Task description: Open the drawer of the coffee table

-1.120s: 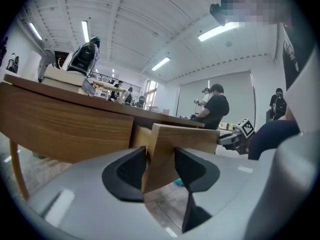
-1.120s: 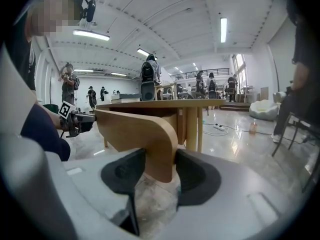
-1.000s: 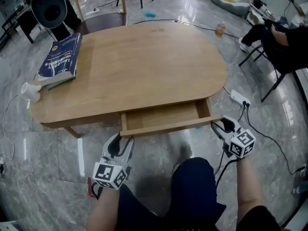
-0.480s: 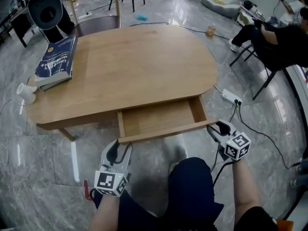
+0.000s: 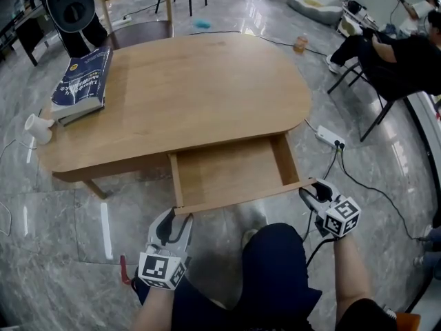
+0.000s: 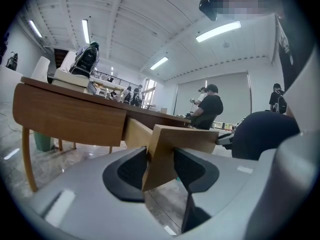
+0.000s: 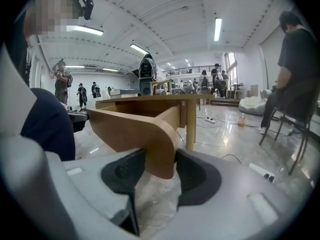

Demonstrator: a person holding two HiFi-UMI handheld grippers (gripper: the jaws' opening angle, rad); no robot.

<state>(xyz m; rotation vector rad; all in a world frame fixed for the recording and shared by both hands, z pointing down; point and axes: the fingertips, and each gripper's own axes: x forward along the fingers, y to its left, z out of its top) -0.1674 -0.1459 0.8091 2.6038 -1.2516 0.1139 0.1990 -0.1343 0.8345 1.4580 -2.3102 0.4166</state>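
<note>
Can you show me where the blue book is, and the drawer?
blue book point(image 5: 83, 81): head view, the middle of its cover.
drawer point(image 5: 231, 172): head view, the bare wooden bottom inside it.

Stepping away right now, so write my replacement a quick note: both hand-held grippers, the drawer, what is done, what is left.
Left hand-held gripper: shut on the left end of the drawer front.
Right hand-held gripper: shut on its right end.
Drawer: pulled well out from under the table, toward the person.
Done: both grips made, drawer largely open.
Left: probably pull a little further if more opening is wanted, then release both hand-held grippers.
</note>
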